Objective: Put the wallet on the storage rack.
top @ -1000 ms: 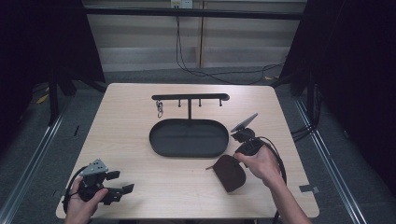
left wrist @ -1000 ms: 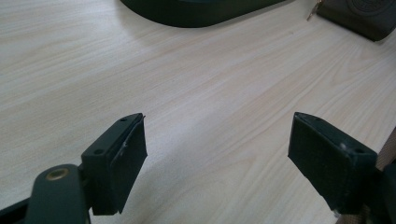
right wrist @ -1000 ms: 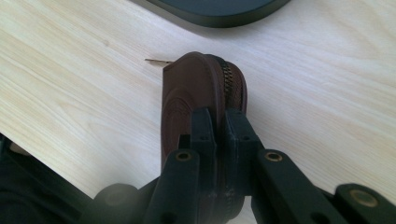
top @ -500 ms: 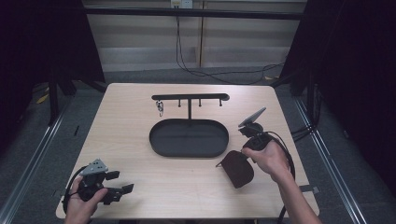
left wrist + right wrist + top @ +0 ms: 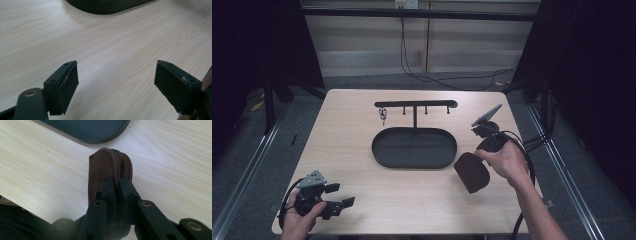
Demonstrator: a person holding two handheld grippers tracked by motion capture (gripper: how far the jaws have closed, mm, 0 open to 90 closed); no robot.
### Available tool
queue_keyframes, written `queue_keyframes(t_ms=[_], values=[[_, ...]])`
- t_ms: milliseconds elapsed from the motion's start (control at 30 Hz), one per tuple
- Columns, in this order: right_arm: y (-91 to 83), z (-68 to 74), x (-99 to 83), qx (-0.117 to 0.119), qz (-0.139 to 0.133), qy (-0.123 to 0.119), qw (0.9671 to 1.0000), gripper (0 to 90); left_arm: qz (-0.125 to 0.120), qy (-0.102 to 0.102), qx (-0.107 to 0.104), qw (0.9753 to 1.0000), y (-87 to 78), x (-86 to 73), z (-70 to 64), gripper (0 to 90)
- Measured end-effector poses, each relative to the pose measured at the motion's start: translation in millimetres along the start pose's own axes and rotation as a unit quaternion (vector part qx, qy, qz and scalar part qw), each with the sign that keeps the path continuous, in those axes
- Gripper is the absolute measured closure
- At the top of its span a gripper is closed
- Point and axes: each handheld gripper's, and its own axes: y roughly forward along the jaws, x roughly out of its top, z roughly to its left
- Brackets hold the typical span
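Observation:
A brown zippered leather pouch (image 5: 472,172) hangs lifted off the table at the right, just right of the black oval tray (image 5: 414,148). My right gripper (image 5: 479,159) is shut on it; in the right gripper view the jaws pinch the pouch (image 5: 107,168) near its zip, above the tray's rim (image 5: 100,138). My left gripper (image 5: 339,196) rests low at the table's front left corner, open, with bare wood between its fingers (image 5: 62,86). A keyring (image 5: 383,114) hangs from the black hook rail (image 5: 416,104) behind the tray.
The tray's near rim (image 5: 105,7) lies ahead of the left gripper. The hook rail stands on a post at the tray's back edge. Cables trail from both grippers off the table's front and right sides. Dark floor surrounds the table.
My right gripper has lifted the pouch off the table and carried it slightly right and up. The left gripper has stayed still.

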Motion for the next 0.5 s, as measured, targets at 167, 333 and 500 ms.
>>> queue_keyframes(t_ms=[167, 333, 500], values=[[-7.6, 1.3, 4.6, -0.003, 0.000, -0.001, 1.0000, 83.3, -0.002, 0.001, -0.001, 1.0000, -0.8, 0.2, -0.2, 19.1], [-13.4, 2.6, 11.1, -0.010, -0.003, 0.000, 0.9999, 83.3, -0.004, 0.002, -0.002, 1.0000, -1.0, 0.1, -0.6, 18.9], [-20.0, 2.7, 17.8, -0.014, -0.006, 0.002, 0.9999, 83.3, -0.003, -0.001, -0.003, 1.0000, -0.7, 0.4, 0.4, 18.6]])
